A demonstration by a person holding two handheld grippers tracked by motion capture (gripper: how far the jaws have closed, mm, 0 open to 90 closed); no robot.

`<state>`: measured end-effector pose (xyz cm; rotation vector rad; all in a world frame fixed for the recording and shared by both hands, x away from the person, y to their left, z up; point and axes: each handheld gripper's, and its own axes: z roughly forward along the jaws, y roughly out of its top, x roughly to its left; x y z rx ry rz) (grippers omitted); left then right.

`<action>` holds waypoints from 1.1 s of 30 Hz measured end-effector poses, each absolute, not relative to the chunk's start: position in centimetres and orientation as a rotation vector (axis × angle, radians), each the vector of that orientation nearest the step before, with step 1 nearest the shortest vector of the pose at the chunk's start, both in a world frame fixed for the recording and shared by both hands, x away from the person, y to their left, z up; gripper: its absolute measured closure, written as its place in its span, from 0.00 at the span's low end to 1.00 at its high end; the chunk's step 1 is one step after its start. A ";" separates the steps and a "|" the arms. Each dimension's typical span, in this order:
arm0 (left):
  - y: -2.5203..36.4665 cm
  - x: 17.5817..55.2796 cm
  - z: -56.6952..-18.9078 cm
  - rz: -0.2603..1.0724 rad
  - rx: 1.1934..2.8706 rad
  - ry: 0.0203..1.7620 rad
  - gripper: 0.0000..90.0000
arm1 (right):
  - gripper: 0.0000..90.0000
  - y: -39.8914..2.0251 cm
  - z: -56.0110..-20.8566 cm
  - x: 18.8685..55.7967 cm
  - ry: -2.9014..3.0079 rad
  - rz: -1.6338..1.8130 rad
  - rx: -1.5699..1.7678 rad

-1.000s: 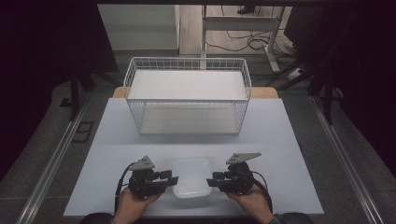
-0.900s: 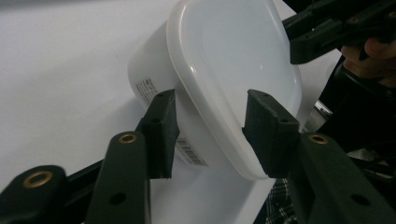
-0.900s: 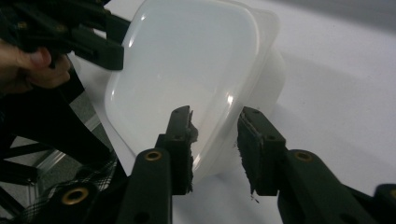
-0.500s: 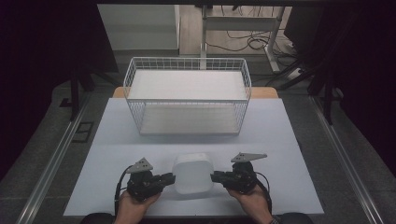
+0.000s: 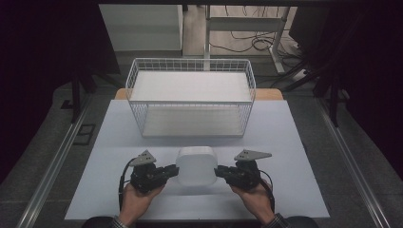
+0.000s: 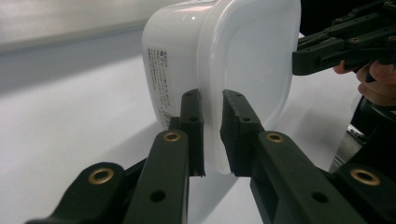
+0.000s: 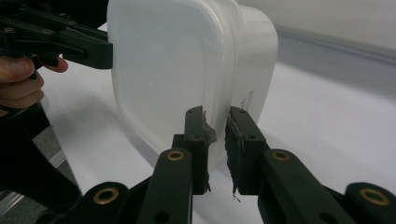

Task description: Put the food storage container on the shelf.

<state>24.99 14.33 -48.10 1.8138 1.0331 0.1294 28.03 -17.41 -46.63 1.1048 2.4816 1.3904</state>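
I have the left gripper point(image 5: 167, 172) and right gripper point(image 5: 223, 172) fingers clenched on opposite rims of the translucent plastic container point(image 5: 195, 165), tipped on edge near the surface's point(image 5: 294, 142) front, and uneven pull could slip the thin rim free.

Small printed label on container point(image 6: 161, 88), text illegible.

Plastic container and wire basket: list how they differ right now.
The plastic container is solid translucent white; the wire basket is open white mesh. The container is smaller, tipped on edge and gripped by the left gripper and right gripper; the basket stands upright, untouched, farther back. Both are rounded rectangles.
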 end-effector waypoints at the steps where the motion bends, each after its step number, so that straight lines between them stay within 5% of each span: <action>1: 14.3 25.4 -47.9 0.135 1.814 1.028 0.89 | 0.87 -17.4 -46.4 28.5 2.472 1.391 1.104; 33: 15.3 36.2 -47.1 0.210 1.760 1.095 0.88 | 0.86 -15.1 -45.8 38.9 2.358 1.390 1.142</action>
